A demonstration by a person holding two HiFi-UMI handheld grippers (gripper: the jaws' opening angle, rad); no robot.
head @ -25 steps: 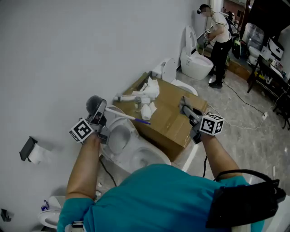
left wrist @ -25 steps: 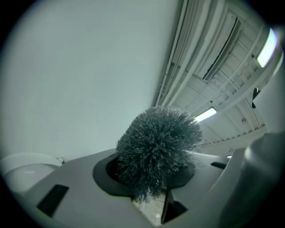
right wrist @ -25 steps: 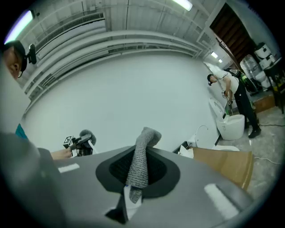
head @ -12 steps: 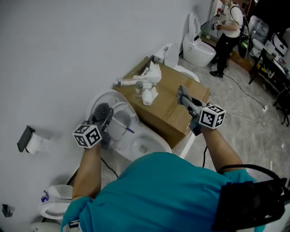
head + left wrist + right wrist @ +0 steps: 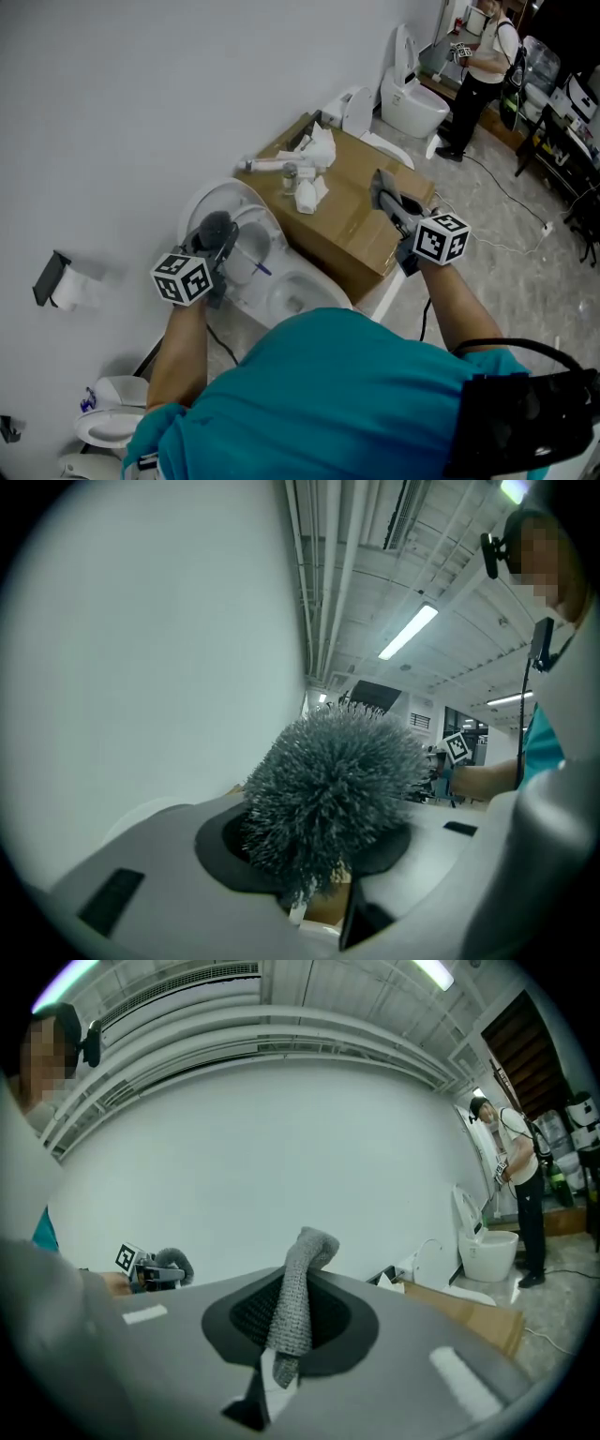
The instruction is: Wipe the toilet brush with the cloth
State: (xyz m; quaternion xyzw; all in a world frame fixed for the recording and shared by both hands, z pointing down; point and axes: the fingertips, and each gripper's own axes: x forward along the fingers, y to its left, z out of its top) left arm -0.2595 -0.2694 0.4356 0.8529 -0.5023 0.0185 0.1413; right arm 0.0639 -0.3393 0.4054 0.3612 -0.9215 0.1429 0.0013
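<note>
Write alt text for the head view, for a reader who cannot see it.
Seen from above, a person in a teal shirt holds a grey-bristled toilet brush in the left gripper over an open white toilet, and a grey cloth in the right gripper near a cardboard box. Another person stands by a far toilet.
</note>
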